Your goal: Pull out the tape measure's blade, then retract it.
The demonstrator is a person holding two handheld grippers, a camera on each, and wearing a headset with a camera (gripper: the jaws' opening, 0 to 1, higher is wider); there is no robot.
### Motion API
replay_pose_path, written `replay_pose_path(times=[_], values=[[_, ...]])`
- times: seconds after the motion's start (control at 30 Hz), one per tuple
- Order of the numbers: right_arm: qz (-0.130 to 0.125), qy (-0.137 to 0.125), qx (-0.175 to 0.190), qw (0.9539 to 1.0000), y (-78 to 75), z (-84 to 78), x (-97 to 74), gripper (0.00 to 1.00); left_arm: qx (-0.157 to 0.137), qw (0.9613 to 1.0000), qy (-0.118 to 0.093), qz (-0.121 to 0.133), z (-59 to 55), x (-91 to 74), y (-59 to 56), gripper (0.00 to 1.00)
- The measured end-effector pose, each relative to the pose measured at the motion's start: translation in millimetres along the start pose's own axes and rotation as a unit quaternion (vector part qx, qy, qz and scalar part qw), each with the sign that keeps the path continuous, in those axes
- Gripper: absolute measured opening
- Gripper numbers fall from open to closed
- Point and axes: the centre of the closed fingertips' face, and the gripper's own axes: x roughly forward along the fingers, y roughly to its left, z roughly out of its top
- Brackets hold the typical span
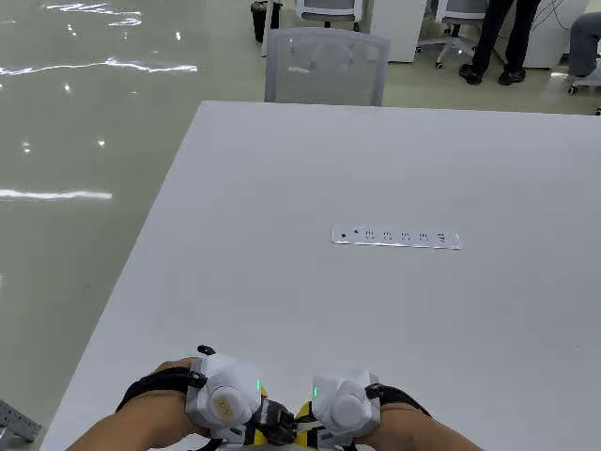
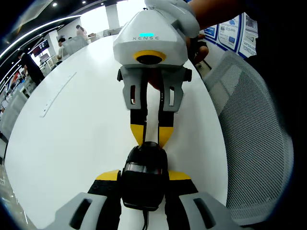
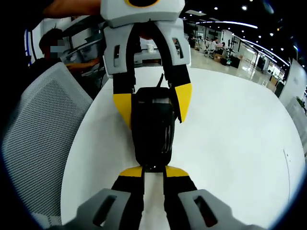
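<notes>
A black tape measure (image 1: 279,423) sits just above the white table (image 1: 376,169), near its front edge, between the two grippers. My left gripper (image 2: 144,175) is shut on the case (image 2: 144,179), one yellow-tipped finger on each side; it is seen head-on as the left gripper (image 3: 152,103) in the right gripper view. My right gripper (image 3: 153,171) faces it, its narrow jaws closed at the case's front end (image 3: 152,165), where the blade tip is. No length of blade shows. In the head view the left gripper (image 1: 266,428) and right gripper (image 1: 302,425) meet tip to tip.
A white power strip (image 1: 396,237) lies mid-table. A grey chair (image 1: 326,64) stands at the far edge. A mesh chair (image 2: 254,143) is close behind the near edge. People (image 1: 502,38) stand at the back right.
</notes>
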Motion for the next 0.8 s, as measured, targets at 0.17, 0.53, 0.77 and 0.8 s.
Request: replay_pose_path(times=[0.17,0.53,0.77,0.8], values=[[-0.006,0.008,-0.013,0.9999,1.5,1.5,0.6,0.11,0.006,0.9999,-0.008,0.004,0.2,-1.1,-0.5,0.31],[-0.002,0.015,0.007,0.9999,1.6,-2.5,-5.4,0.1,0.007,0.9999,-0.01,0.0,0.0,-1.7,-0.1,0.31],[-0.002,0.025,0.01,0.9996,1.2,-11.5,-11.1,0.1,0.004,0.9999,-0.011,0.0,0.0,-1.4,0.5,0.31],[-0.002,0.025,0.01,0.9996,0.9,-11.9,-11.1,0.1,0.004,0.9999,-0.011,0.0,-0.2,-1.2,0.7,0.31]])
